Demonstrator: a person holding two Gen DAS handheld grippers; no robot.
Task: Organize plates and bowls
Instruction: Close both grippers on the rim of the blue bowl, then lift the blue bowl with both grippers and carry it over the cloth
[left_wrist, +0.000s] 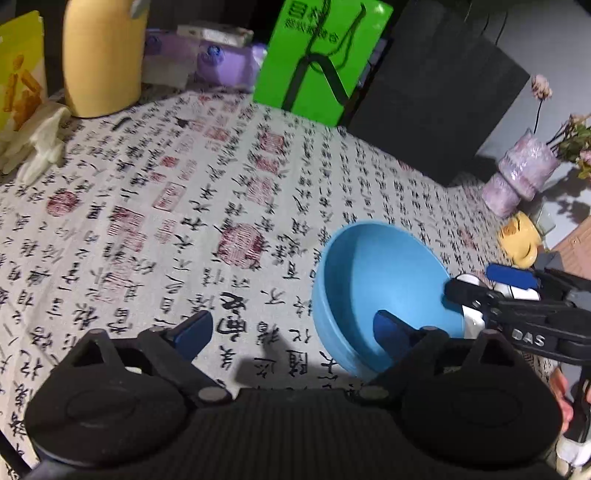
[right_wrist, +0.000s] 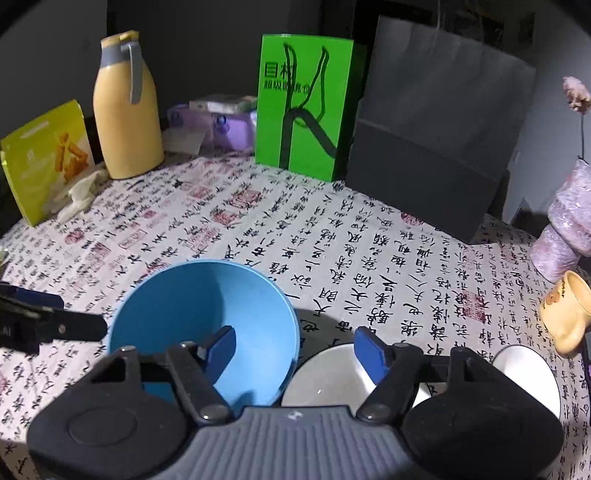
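A blue bowl (left_wrist: 384, 284) stands on the calligraphy tablecloth (left_wrist: 184, 206); it also shows in the right wrist view (right_wrist: 207, 317). My left gripper (left_wrist: 295, 332) is open, its right finger inside the bowl's near rim and its left finger over the cloth. My right gripper (right_wrist: 295, 350) is open, its left finger inside the blue bowl and its right finger over a white bowl (right_wrist: 325, 376). A white plate (right_wrist: 532, 376) lies to the right of the white bowl. The right gripper shows in the left wrist view (left_wrist: 480, 288) at the bowl's right rim.
A yellow jug (right_wrist: 125, 110), a yellow snack bag (right_wrist: 48, 155), a green box (right_wrist: 303, 107) and a dark bag (right_wrist: 436, 147) line the back. A purple vase (right_wrist: 569, 229) and a yellow mug (right_wrist: 565, 314) stand at the right.
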